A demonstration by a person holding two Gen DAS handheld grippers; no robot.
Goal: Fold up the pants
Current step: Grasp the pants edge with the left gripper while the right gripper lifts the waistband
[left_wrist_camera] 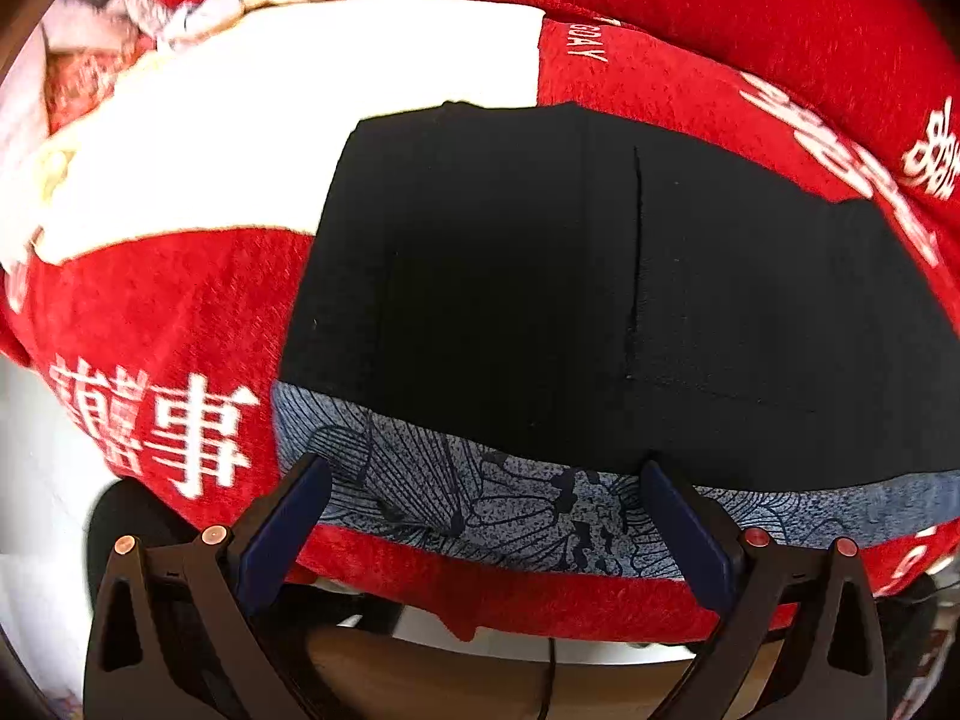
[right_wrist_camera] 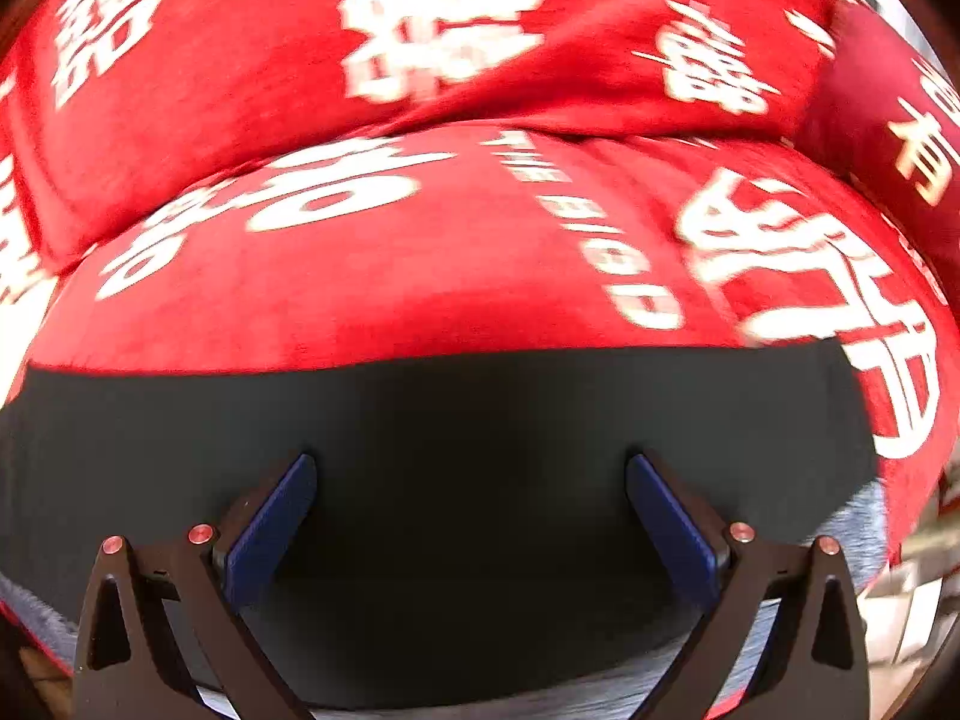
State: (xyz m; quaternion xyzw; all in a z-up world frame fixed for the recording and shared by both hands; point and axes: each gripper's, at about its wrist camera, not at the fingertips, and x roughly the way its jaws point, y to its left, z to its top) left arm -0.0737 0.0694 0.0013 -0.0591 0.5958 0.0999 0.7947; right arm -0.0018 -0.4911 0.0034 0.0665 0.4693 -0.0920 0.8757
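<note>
On the red plush blanket with white characters (left_wrist_camera: 180, 312) lie the black soft-cloth pants (left_wrist_camera: 540, 276), folded into a flat block, their near edge overlapping a blue-grey floral-print fabric strip (left_wrist_camera: 480, 510). Left of the pants, the left gripper (left_wrist_camera: 486, 516) hovers with jaws wide, holding nothing. The pants look light, limp and likely to sag, so a pinch at a corner or along an edge should serve best. No containers are visible. Right of that, the right gripper (right_wrist_camera: 471, 510) hangs spread wide over the pants' black cloth, empty too.
</note>
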